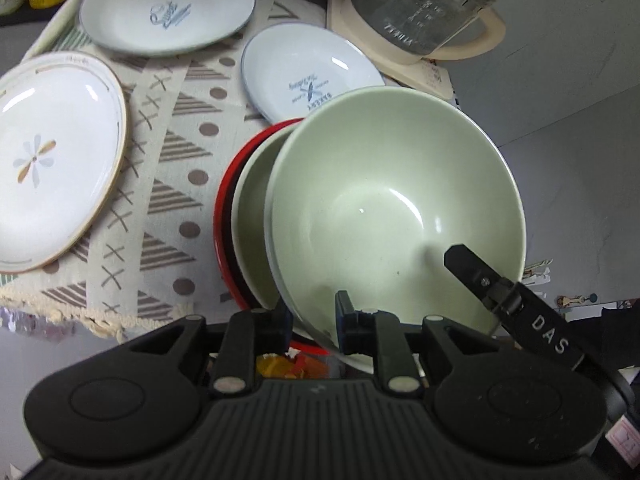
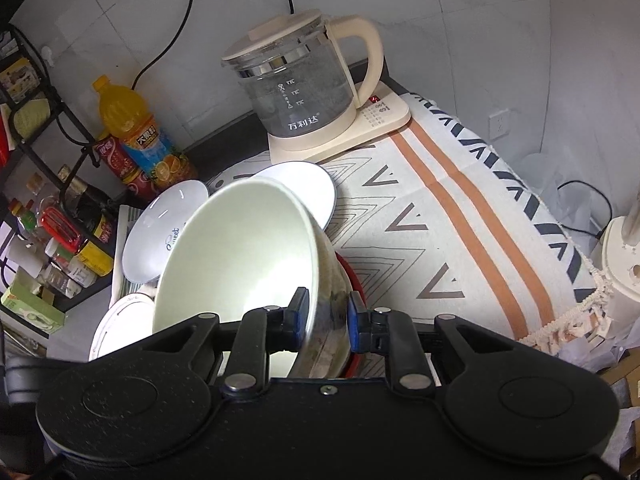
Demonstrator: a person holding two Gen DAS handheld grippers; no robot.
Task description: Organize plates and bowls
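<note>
A pale green bowl (image 1: 392, 200) hangs tilted over a second pale bowl (image 1: 252, 208) that is nested in a red bowl (image 1: 224, 216). My left gripper (image 1: 314, 316) is shut on its near rim. My right gripper (image 2: 327, 316) is shut on the same green bowl (image 2: 232, 260), one finger inside and one outside the wall; that inner finger (image 1: 472, 272) shows in the left wrist view. On the cloth lie a flower plate (image 1: 52, 160), a plate with blue script (image 1: 168, 4) and a plate with blue print (image 1: 296, 72).
A glass kettle (image 2: 304, 88) on its cream base stands at the back of the patterned tablecloth (image 2: 440, 220). An orange drink bottle (image 2: 132, 128) and a black rack with jars (image 2: 60, 240) crowd the left. The table edge with its fringe (image 2: 560, 320) is at the right.
</note>
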